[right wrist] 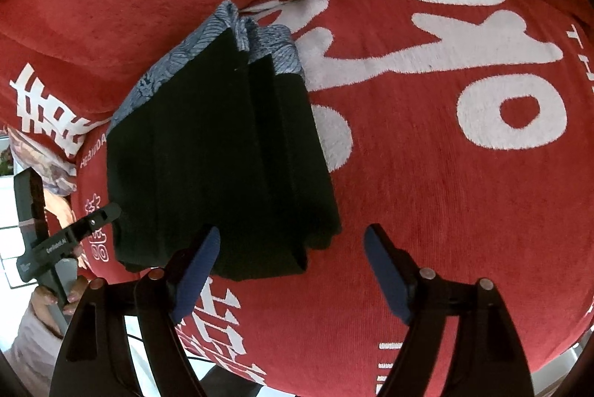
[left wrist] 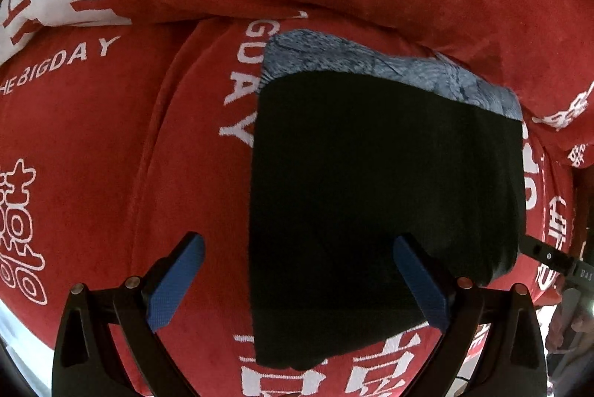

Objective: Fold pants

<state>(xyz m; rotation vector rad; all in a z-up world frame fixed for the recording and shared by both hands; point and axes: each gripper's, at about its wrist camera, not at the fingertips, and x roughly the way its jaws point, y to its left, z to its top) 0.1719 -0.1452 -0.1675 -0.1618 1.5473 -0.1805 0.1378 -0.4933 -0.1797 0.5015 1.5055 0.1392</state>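
Looks like the folding is basically done here. The black pants [left wrist: 386, 211] sit as a compact folded stack in the middle of the left wrist view, with a blue-grey patterned lining or waistband peeking out along the top edge, all lying on a red blanket with white lettering [left wrist: 92, 137].

The left gripper [left wrist: 297, 282] is released, jaws wide, straddling the stack's left edge at the bottom of the frame. The right gripper [right wrist: 291, 267] is also released with nothing between its pads, its left finger just over the stack's lower corner.

My guess for the next move: either tidy that slightly uneven lower edge, or just back both grippers away without snagging the top layer.
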